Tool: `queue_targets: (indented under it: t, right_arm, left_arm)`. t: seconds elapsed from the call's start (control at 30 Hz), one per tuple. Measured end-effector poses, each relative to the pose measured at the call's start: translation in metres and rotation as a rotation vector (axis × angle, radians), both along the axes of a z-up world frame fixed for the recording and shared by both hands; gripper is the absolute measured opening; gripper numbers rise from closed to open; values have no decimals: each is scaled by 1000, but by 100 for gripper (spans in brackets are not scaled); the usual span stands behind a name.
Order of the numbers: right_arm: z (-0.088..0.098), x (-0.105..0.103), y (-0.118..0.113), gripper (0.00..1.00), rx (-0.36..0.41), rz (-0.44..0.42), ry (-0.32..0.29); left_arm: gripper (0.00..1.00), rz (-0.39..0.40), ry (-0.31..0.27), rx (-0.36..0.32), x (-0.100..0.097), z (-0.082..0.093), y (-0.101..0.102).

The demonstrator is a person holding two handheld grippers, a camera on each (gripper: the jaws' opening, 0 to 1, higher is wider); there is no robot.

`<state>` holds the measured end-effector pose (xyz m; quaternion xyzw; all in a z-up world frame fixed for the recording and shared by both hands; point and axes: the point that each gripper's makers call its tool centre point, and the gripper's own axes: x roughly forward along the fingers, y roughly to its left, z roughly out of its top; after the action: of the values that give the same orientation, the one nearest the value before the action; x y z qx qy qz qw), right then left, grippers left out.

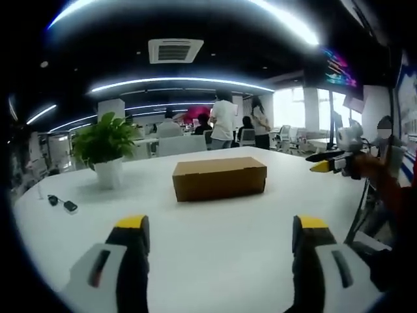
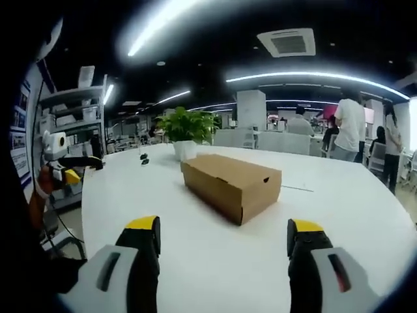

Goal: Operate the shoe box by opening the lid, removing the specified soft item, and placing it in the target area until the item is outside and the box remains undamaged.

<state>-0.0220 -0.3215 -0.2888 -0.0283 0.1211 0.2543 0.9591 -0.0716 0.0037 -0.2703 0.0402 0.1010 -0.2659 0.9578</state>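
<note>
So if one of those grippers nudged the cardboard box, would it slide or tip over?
Probably slide: the box is low and long, lying flat on a smooth white table, so tipping seems unlikely. It looks like thin cardboard, so likely light for its size, and its walls may dent under a hard squeeze. Its contents can't be seen, so the weight is a guess.

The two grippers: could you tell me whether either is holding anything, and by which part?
Nothing is held. The left gripper and right gripper are both open, short of the closed shoe box.
</note>
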Motion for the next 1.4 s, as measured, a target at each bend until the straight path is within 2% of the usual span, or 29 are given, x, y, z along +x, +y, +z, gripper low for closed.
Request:
queue_targets:
  t: [0.5, 1.13, 1.4]
  right_arm:
    - [-4, 18, 5, 81, -8, 15, 18]
    - [-12, 55, -2, 81, -16, 17, 35]
    - [-11, 66, 2, 81, -19, 20, 34]
  left_arm:
    - [93, -4, -4, -9, 1, -2, -2]
    - [92, -3, -14, -8, 8, -3, -1]
    - [92, -6, -14, 0, 8, -4, -2]
